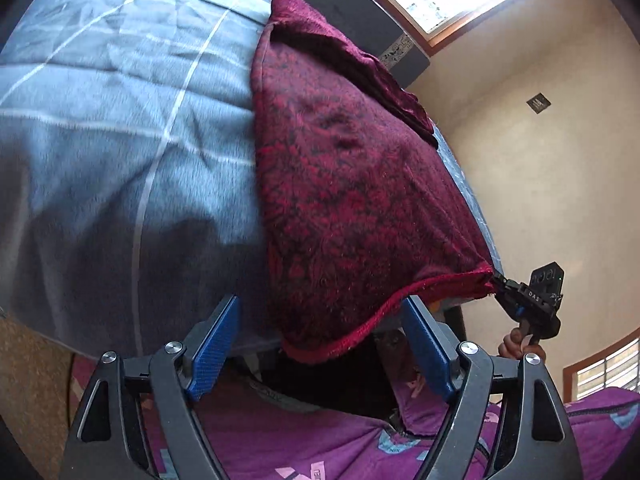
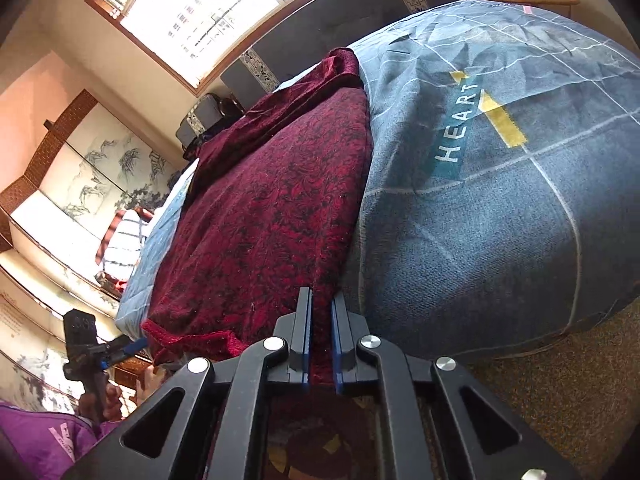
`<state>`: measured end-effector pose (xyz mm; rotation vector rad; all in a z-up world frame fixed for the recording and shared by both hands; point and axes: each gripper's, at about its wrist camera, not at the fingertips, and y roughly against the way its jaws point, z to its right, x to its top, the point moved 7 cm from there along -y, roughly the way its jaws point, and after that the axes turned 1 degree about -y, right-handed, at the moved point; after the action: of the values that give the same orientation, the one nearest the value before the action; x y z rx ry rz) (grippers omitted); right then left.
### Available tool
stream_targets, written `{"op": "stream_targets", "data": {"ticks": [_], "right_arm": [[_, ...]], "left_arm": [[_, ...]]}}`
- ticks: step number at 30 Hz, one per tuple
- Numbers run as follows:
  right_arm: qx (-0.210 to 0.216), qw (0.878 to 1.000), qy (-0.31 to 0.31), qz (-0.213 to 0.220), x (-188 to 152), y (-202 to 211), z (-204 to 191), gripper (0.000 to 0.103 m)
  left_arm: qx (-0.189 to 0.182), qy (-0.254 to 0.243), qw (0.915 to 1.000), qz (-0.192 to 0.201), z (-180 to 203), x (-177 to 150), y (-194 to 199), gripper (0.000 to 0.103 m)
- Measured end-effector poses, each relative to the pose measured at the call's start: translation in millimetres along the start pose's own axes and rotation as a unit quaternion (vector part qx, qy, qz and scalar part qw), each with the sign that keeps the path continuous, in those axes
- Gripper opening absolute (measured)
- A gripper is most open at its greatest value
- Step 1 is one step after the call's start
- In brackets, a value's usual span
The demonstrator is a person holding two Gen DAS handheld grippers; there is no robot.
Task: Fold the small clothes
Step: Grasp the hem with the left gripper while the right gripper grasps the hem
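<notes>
The right gripper (image 2: 321, 312) has its jaws narrowed onto the near right corner of the dark red patterned knit garment (image 2: 264, 208), pinching the hem. The left gripper (image 1: 320, 328) stands wide, its blue pads (image 1: 216, 344) either side of the near left corner, not pressing. The garment lies flat on the blue-grey bedspread (image 2: 500, 200). If the left jaws close short, only one corner lifts and the fold skews.

The garment (image 2: 260, 216) is lying on the bed (image 2: 500, 208), along its edge, reaching back toward the headboard (image 2: 320, 40). I am standing at the bed's foot, my grippers sitting at the garment's two near corners.
</notes>
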<state>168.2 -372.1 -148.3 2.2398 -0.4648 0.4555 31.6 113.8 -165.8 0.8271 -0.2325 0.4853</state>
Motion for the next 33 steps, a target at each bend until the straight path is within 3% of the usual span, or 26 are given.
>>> {"op": "stream_targets", "data": {"ticks": [2,5,7,10,11,12,14,17,19,21,23,25,28,31,32,33], "right_arm": [[0.025,0.999,-0.020,0.010,3.1,5.9,-0.9,0.009],[0.053,0.998,-0.038,0.020,8.0,13.4,-3.4,0.009],[0.063,0.997,-0.043,0.021,8.3,16.9,-5.0,0.008],[0.051,0.998,-0.031,0.016,4.7,16.5,-3.3,0.008],[0.057,0.998,-0.033,0.013,3.8,14.8,-2.5,0.008],[0.063,0.997,-0.034,0.010,2.6,13.1,-2.6,0.009],[0.054,0.998,-0.033,0.005,1.2,9.9,-0.4,0.012],[0.043,0.998,-0.039,0.000,-0.7,5.4,4.8,0.017],[0.034,0.998,-0.044,-0.003,-2.4,1.8,8.8,0.042],[0.040,0.998,-0.046,-0.006,-4.8,-1.5,8.8,0.046],[0.039,0.999,-0.031,-0.011,-7.7,-4.2,4.1,0.037],[0.024,0.999,-0.025,-0.023,-9.9,-9.3,3.4,0.012],[0.030,0.999,-0.034,-0.017,-7.7,-7.7,6.2,0.010],[0.061,0.997,-0.048,-0.004,-3.5,0.4,6.3,0.009],[0.065,0.997,-0.052,-0.001,-1.9,2.7,8.3,0.009],[0.068,0.996,-0.051,0.000,-0.9,4.6,8.1,0.009]], "left_arm": [[-0.005,0.029,0.9996,-0.006,-10.7,-4.7,-5.9,0.081],[-0.050,0.070,0.9963,-0.003,-17.4,-1.5,-12.0,0.080],[-0.074,0.053,0.9959,0.002,-9.1,2.4,-13.9,0.080],[-0.047,0.009,0.9988,-0.002,1.3,5.0,-22.3,0.080],[-0.038,0.001,0.9993,-0.005,3.5,4.2,-25.1,0.075],[-0.033,-0.005,0.9994,-0.010,5.7,3.4,-27.5,0.053],[-0.004,-0.020,0.9997,-0.013,5.8,3.5,-28.7,0.019],[0.004,-0.044,0.9990,-0.008,13.7,3.3,-22.5,0.015],[0.002,-0.053,0.9986,-0.006,23.1,3.5,-18.8,0.015],[-0.013,-0.065,0.9978,0.007,34.3,4.5,-11.3,0.015],[-0.009,-0.083,0.9964,0.011,41.1,6.9,-6.3,0.015],[-0.028,-0.088,0.9957,-0.001,46.3,7.6,-9.5,0.015],[-0.018,-0.105,0.9943,0.008,50.0,9.2,-10.4,0.016],[-0.003,-0.094,0.9955,-0.001,44.2,6.4,-17.7,0.047],[-0.006,-0.087,0.9962,-0.002,42.3,5.2,-19.2,0.055],[-0.007,-0.081,0.9967,-0.003,39.4,4.1,-20.7,0.057]]}}
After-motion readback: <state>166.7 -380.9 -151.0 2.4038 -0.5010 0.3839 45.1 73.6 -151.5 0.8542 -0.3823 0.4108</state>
